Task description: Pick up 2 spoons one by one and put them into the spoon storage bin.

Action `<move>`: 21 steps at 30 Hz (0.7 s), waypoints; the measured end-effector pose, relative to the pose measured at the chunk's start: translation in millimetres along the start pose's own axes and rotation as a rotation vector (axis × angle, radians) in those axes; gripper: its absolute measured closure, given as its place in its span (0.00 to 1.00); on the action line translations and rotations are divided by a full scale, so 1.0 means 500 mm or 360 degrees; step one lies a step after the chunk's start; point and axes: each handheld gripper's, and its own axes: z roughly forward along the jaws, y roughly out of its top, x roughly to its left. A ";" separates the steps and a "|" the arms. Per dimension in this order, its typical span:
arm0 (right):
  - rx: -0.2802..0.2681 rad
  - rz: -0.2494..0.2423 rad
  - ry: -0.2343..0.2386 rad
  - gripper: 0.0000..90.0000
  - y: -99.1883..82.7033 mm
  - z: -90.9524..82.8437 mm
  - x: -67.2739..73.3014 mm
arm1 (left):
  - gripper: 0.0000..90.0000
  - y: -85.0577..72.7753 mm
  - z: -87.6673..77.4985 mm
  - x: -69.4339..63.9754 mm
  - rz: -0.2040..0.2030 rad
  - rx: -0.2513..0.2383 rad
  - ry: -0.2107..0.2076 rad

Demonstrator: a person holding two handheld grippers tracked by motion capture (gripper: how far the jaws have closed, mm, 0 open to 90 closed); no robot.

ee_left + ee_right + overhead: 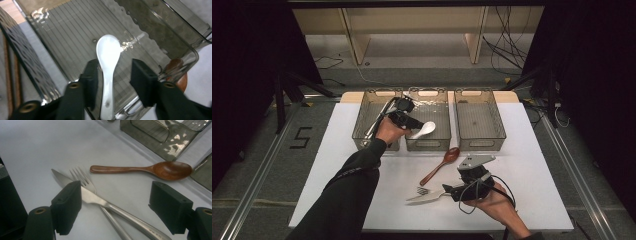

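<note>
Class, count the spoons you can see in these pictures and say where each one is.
2. A white spoon sits between the left gripper's fingers over the middle bin; a wooden spoon lies on the table. The left bin's contents are unclear.

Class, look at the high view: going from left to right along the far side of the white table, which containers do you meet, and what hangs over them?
Left bin → left gripper, jaws apart, with the white spoon between them → middle bin → right bin.
</note>
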 end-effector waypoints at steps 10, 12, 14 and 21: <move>0.0000 -0.0001 -0.0007 0.30 0.000 0.000 0.001 | 0.40 -0.015 -0.074 -0.001 -0.0035 -0.0109 -0.0107; -0.0002 0.0001 -0.0010 0.30 0.000 0.001 0.000 | 0.38 -0.025 -0.089 -0.002 -0.0020 -0.0107 -0.0125; -0.0001 0.0000 -0.0014 0.30 0.001 0.001 -0.002 | 0.36 -0.039 -0.103 -0.005 0.0001 -0.0113 -0.0123; -0.0007 0.0022 -0.0029 0.30 0.004 0.000 -0.006 | 0.33 -0.106 -0.169 0.001 0.0033 -0.0179 -0.0124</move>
